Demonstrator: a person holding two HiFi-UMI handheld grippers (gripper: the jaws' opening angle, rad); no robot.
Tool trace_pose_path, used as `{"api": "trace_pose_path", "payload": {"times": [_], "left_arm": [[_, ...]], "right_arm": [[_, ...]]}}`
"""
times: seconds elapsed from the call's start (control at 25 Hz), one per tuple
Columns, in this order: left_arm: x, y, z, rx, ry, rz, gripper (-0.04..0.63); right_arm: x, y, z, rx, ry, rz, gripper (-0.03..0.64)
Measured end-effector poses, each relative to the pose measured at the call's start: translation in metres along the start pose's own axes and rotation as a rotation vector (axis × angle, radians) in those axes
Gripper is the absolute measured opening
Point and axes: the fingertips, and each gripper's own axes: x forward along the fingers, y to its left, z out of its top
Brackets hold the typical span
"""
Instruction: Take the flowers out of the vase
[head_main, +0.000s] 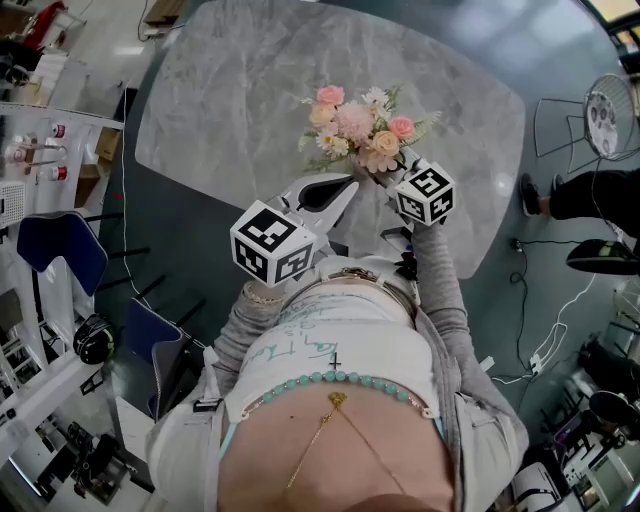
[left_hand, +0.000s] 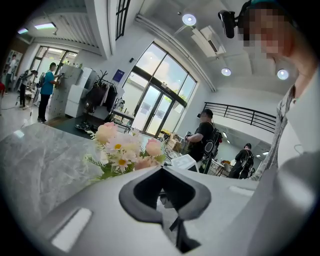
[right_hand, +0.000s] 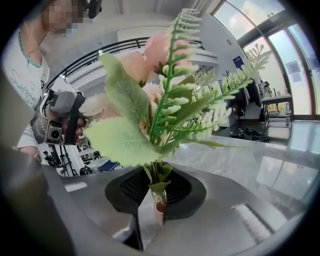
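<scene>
Firmly, right gripper (right_hand: 150, 205) pinches the flowers (right_hand: 125, 142) by their stems; blooms rise just above it.

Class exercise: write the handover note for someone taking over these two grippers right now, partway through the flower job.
Grippers: left gripper shut, seemingly on the clear vase; right gripper shut on the stems of the flowers.
Place: both over the table.
Done: both grips set.
Left to do: lift the flowers out; they are not yet free of the vase.
</scene>
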Motion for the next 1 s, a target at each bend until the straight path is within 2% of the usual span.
{"api": "trace_pose_path", "payload": {"times": [1.0], "left_arm": [[0.007,-0.002,-0.002,0.024,0.036,-0.032,0.000]], "right_arm": [[-0.011,-0.004,0.003,-0.004,-0.020,-0.061,0.078]]}}
